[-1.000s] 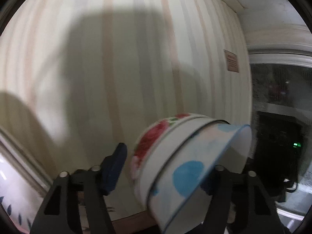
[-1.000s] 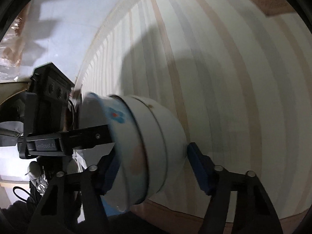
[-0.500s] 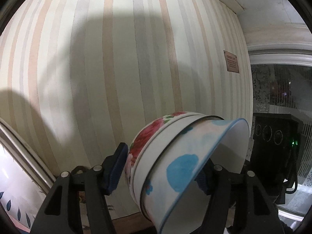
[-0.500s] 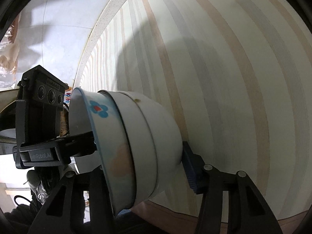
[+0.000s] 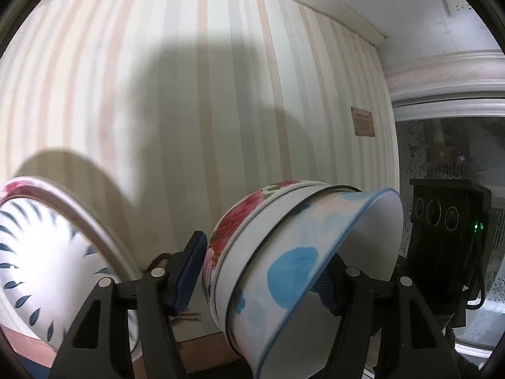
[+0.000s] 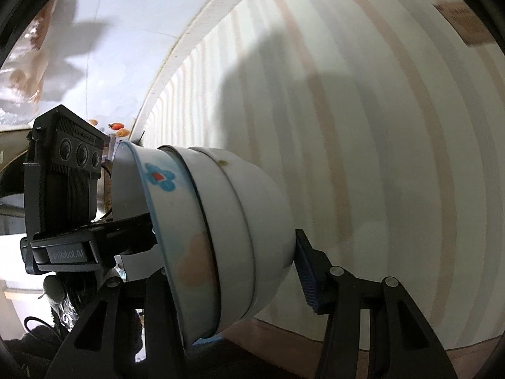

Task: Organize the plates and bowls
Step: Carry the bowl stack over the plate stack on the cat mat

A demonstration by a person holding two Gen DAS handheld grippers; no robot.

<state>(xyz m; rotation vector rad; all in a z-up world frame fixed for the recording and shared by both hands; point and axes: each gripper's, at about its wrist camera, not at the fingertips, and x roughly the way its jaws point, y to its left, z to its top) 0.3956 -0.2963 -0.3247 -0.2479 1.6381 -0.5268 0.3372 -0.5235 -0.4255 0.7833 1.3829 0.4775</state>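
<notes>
A stack of three nested bowls [image 5: 252, 271] hangs tilted on its side in the air. The outer bowl has red roses, the middle one is white, and the inner one has blue spots. My left gripper [image 5: 262, 279] is shut on the stack, with one pad on the rose bowl's base and the other behind the blue rim. In the right wrist view the same stack of bowls [image 6: 233, 221] sits in my right gripper [image 6: 230, 271]. The right gripper's right pad [image 6: 305, 271] presses the base and its other finger is hidden by the rim. The left gripper's finger [image 6: 126, 232] reaches into the bowl's mouth.
A striped wall [image 5: 189, 110] stands close behind the bowls, with a small brown plaque [image 5: 363, 124]. White plates with blue leaves [image 5: 47, 252] lean at the lower left. A dark window [image 5: 448, 158] is at the right, and a wooden edge [image 5: 202, 350] runs below.
My right gripper's right pad stood off the bowl base and has closed onto it. The bowl stack has risen along the wall, and the leaning plates have come into the left wrist view.
</notes>
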